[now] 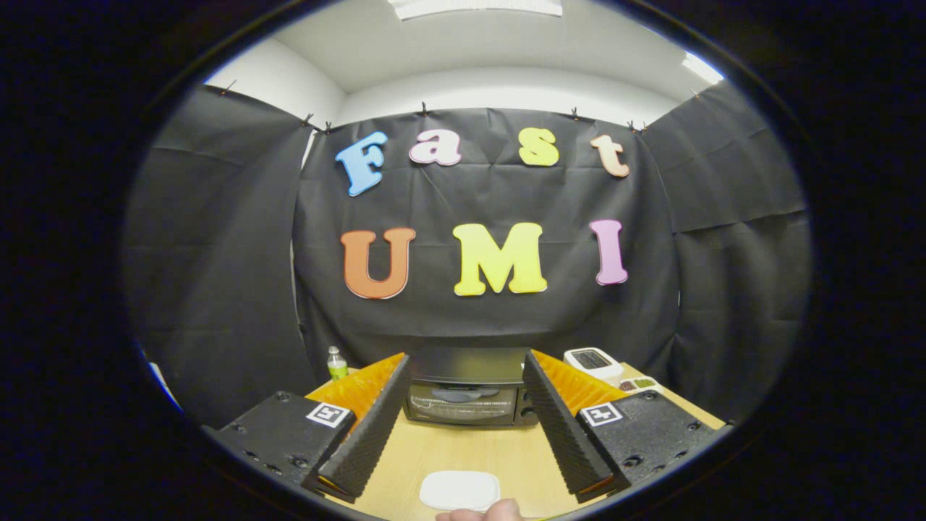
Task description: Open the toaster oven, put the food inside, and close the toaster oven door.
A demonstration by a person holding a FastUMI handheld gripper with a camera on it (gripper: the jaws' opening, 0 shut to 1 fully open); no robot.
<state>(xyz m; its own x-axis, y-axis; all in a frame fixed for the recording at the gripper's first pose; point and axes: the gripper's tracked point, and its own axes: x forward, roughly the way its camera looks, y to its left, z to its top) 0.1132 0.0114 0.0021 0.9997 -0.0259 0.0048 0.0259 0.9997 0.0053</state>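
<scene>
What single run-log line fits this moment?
gripper: open, empty | toaster oven: door closed, beyond fingers | white plate: on table, between fingers | stage: before opening

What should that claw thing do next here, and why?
Probably move forward to the toaster oven and reach for the top of its door. The door looks shut, the open gripper holds nothing, and the oven sits beyond the fingers across the table. The white plate lies between the fingers.
</scene>
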